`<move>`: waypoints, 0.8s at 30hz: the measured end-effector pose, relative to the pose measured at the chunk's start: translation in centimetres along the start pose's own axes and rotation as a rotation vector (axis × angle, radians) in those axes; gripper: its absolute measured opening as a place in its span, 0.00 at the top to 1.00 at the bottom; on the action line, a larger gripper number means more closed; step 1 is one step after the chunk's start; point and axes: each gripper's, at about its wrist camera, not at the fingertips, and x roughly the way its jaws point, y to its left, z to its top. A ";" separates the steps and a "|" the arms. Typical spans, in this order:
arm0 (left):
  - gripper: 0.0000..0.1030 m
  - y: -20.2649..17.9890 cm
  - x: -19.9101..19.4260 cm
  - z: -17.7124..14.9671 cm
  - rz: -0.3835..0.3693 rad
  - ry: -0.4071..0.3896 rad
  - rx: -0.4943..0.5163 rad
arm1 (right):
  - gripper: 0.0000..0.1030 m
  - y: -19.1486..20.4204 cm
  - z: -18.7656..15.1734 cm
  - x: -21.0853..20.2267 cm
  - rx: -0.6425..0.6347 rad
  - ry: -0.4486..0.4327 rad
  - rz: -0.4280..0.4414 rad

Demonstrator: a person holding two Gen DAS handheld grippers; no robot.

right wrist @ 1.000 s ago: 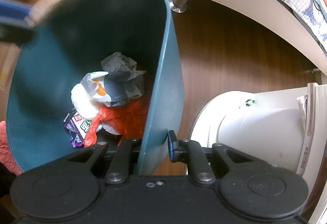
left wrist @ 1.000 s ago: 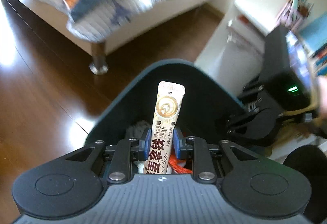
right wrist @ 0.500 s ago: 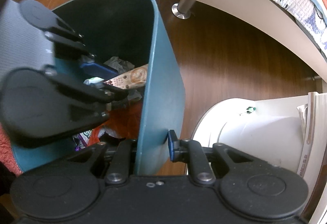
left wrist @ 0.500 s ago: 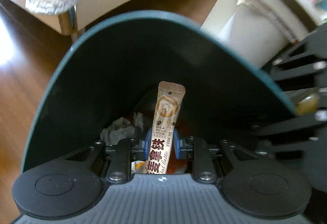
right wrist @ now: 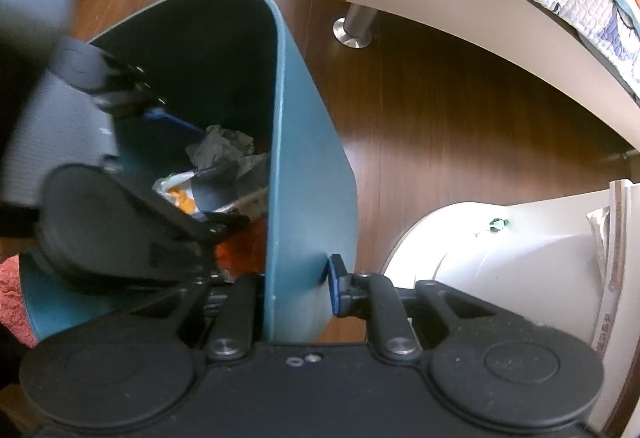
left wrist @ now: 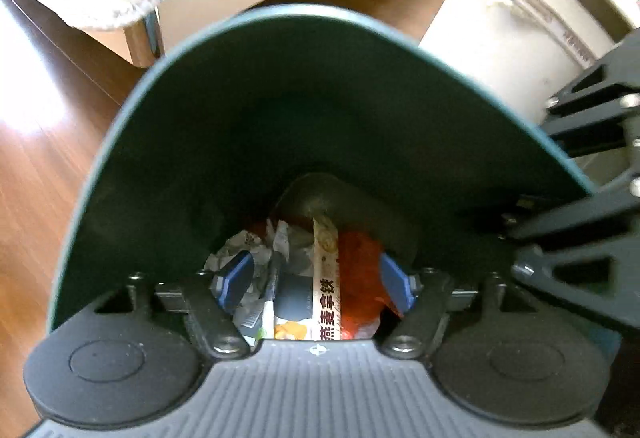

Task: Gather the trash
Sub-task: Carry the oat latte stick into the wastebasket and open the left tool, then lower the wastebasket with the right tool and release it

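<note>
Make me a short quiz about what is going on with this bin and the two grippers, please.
1. True or false: the left gripper is clamped on the coffee sachet.
2. What does the right gripper hold? A) the bin's wall B) a book C) the quilt
3. Fill in: the sachet is inside the ____.

Key
1. False: its jaws have just opened and the sachet lies loose between them, above the crumpled trash.
2. A: it is shut on the teal bin.
3. Bin.

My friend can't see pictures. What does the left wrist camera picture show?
The left gripper hangs inside a teal trash bin, jaws just opened wide, and a coffee stick packet lies loose between them on crumpled trash. The right gripper clamps the bin's rim.
</note>
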 end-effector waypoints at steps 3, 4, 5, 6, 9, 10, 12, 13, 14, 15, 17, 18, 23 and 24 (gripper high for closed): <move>0.33 -0.1 -1.7 -0.2 0.011 -0.025 -0.033 | 0.85 -0.8 -0.6 0.0 0.001 -0.015 0.027; 0.33 -0.2 -2.3 -0.2 0.019 -0.035 -0.039 | 0.85 -0.9 -0.6 -0.2 0.005 -0.021 0.036; 0.32 -0.2 -3.0 -0.4 0.035 -0.046 -0.045 | 0.85 -1.2 -0.8 -0.1 0.011 -0.027 0.044; 0.32 -0.4 -3.7 -0.5 0.049 -0.058 -0.048 | 0.85 -1.5 -0.9 -0.1 0.015 -0.035 0.053; 0.32 -1.0 -5.5 -1.2 0.097 -0.082 -0.059 | 0.85 -2.7 -1.3 0.0 0.046 -0.052 0.078; 0.32 -1.3 -6.1 -1.4 0.111 -0.090 -0.064 | 0.85 -2.9 -1.4 0.1 0.057 -0.056 0.083; 0.32 -1.9 -7.7 -1.6 0.139 -0.110 -0.079 | 0.84 -3.6 -1.8 0.5 0.069 -0.060 0.090; 0.32 -2.2 -8.3 -1.8 0.155 -0.119 -0.092 | 0.84 -3.8 -1.9 0.7 0.076 -0.058 0.088; 0.32 -2.5 -8.9 -2.0 0.172 -0.125 -0.101 | 0.83 -4.1 -2.1 0.9 0.081 -0.055 0.086; 0.32 -2.8 -9.5 -2.3 0.183 -0.131 -0.105 | 0.83 -4.4 -2.2 1.1 0.084 -0.053 0.082; 0.32 -3.2 -10.3 -2.7 0.208 -0.144 -0.117 | 0.82 -4.7 -2.7 1.7 0.093 -0.043 0.077; 0.32 -3.4 -10.8 -2.9 0.220 -0.147 -0.125 | 0.82 -5.1 -2.7 1.8 0.100 -0.038 0.076; 0.32 -4.5 -12.4 -3.5 0.252 -0.168 -0.162 | 0.80 -6.0 -3.8 2.5 0.165 -0.021 0.118; 0.32 -4.8 -12.7 -3.7 0.259 -0.172 -0.166 | 0.79 -5.9 -4.1 2.5 0.164 -0.017 0.122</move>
